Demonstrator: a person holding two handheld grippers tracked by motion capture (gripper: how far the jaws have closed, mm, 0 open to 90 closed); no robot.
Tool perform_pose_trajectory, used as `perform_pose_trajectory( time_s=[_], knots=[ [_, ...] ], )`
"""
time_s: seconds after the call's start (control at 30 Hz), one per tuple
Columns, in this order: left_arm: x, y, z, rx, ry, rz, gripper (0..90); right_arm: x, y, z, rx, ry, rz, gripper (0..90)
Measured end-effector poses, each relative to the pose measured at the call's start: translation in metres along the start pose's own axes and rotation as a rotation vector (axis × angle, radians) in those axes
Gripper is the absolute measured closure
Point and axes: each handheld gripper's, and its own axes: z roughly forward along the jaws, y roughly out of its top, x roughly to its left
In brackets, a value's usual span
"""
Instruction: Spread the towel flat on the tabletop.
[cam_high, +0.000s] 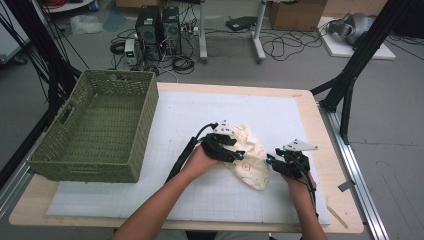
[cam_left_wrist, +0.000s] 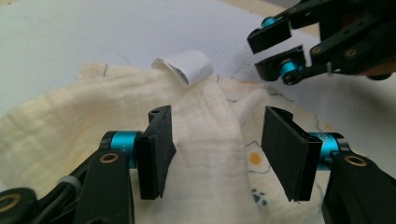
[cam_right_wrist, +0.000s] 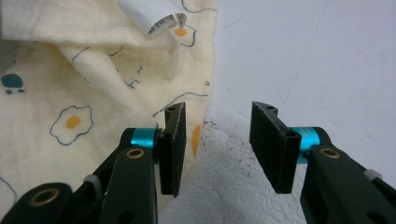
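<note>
Cloth (cam_high: 248, 161) lies mid-mat (cam_high: 190, 115), right of basket (cam_high: 100, 131): soft, light, limp, will sag and bunch. Left gripper (cam_left_wrist: 215, 149) gapes over a raised fold, nothing pinched. Right gripper (cam_right_wrist: 216, 147) open at hem, empty. Best pinch: hem edge or fold, not the tag (cam_left_wrist: 186, 66).

One camera hangs high on the person's side, looking forward and down over the whole white-covered wooden table (cam_high: 190, 107), floor beyond at the top of the frame. A second rides the left gripper (cam_left_wrist: 217, 151), very close above the cream egg-printed muslin cloth (cam_left_wrist: 205, 154), facing the right gripper (cam_left_wrist: 280, 51) at its upper right. A third rides the right gripper (cam_right_wrist: 217, 142), equally near. All three share the cloth and its curled white label (cam_left_wrist: 187, 67).
</note>
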Motion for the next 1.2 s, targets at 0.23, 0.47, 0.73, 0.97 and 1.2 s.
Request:
perform_pose_trajectory(
  time_s=[0.23, 0.47, 0.73, 0.97, 1.2],
  knots=[
    [0.006, -0.005, 0.003, 0.020, 0.024, -0.002, 84.5, 0.000, 0.000, -0.001, -0.007, 0.010, 0.006, 56.0],
    [0.015, -0.003, -0.011, -0.049, 0.037, -0.050, 86.2, 0.001, 0.000, -0.001, -0.007, 0.016, 0.006, 56.1],
    [0.032, -0.010, -0.033, -0.150, 0.009, -0.148, 85.8, 0.003, 0.001, 0.001, -0.013, 0.039, 0.004, 56.1],
    [0.041, -0.018, -0.046, -0.194, 0.021, -0.173, 84.7, 0.008, 0.009, -0.003, -0.141, 0.144, 0.095, 51.6],
    [0.045, -0.022, -0.055, -0.223, 0.035, -0.183, 84.5, 0.015, 0.014, -0.004, -0.191, 0.206, 0.080, 46.1]
  ],
)
